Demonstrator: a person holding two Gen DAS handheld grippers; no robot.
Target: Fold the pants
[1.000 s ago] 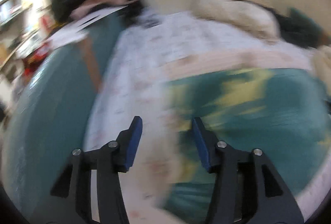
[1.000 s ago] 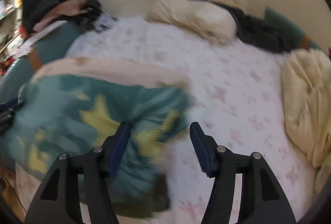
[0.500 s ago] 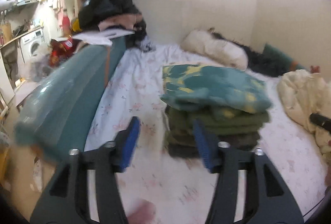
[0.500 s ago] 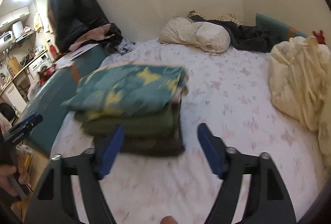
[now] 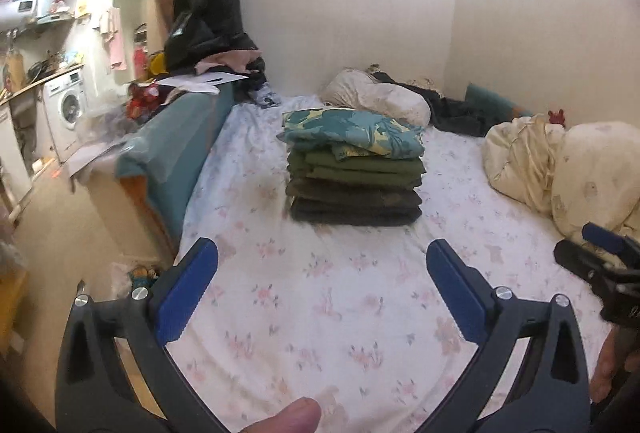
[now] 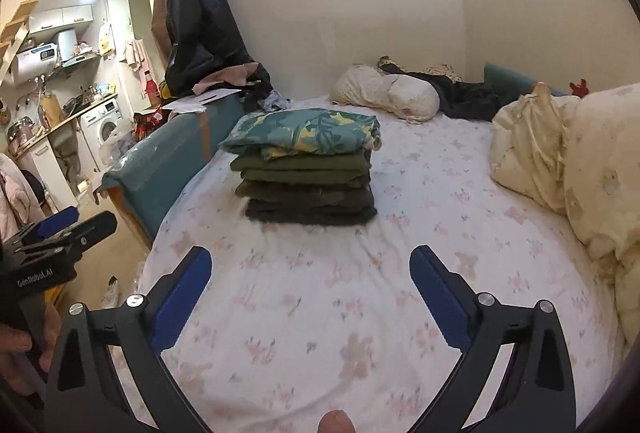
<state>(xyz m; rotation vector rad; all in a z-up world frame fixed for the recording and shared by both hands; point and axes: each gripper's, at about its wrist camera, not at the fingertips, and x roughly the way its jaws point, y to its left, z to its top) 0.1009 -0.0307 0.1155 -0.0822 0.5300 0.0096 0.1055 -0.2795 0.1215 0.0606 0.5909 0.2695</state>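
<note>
A stack of folded pants [image 5: 354,185] sits on the floral bed sheet [image 5: 320,293]. The top pair is teal with yellow patches [image 5: 352,131]; olive and dark pairs lie under it. The stack also shows in the right wrist view [image 6: 308,177], with the teal pair [image 6: 304,131] on top. My left gripper [image 5: 322,265] is open and empty, held back from the stack above the sheet. My right gripper [image 6: 310,269] is open and empty, also well short of the stack. Each gripper shows at the edge of the other's view.
A cream duvet [image 5: 560,169] is heaped at the bed's right side. A pillow [image 5: 376,99] and dark clothes [image 5: 456,111] lie by the far wall. A teal padded bed side [image 5: 176,145] runs along the left, with floor and a washing machine [image 5: 66,109] beyond.
Both grippers have drawn back from the teal pants, which now lie folded on top of the stack. Both jaws have opened wider.
</note>
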